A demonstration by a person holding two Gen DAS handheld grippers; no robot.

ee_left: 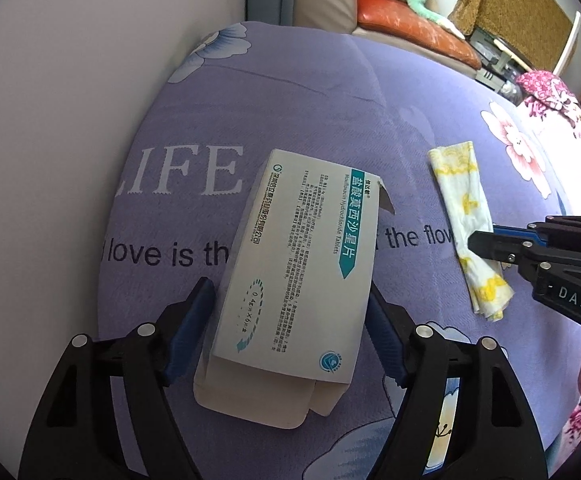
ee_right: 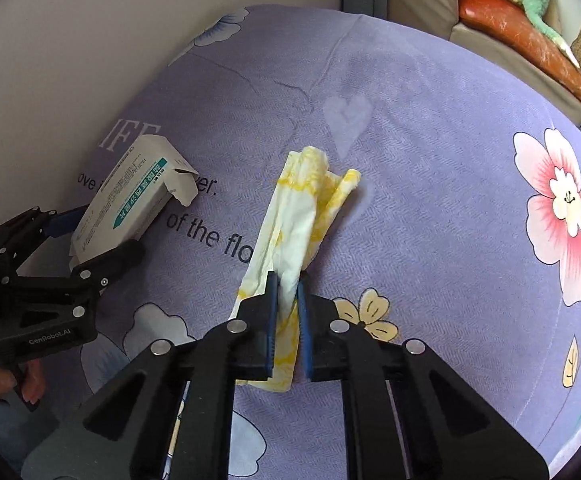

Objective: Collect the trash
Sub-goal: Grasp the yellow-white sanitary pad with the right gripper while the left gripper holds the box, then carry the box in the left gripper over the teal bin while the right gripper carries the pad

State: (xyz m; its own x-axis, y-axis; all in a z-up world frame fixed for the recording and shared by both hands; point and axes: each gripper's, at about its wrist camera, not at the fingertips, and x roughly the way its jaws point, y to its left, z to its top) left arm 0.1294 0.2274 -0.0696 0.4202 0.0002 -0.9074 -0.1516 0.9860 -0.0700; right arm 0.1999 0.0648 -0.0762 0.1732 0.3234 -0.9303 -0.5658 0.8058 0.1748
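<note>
On the soft purple flowered bedsheet (ee_left: 330,92), the left tongs (ee_left: 290,312) straddle a flat white cardboard medicine box (ee_left: 298,264), ribbed blue pads open beside its edges. Rightward, the right tongs (ee_right: 288,300) pinch a crumpled yellow-patterned tissue (ee_right: 302,208).

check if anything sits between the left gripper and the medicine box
Nothing visible does. The left gripper already straddles the medicine box on the purple bedsheet, a finger on each side.
</note>
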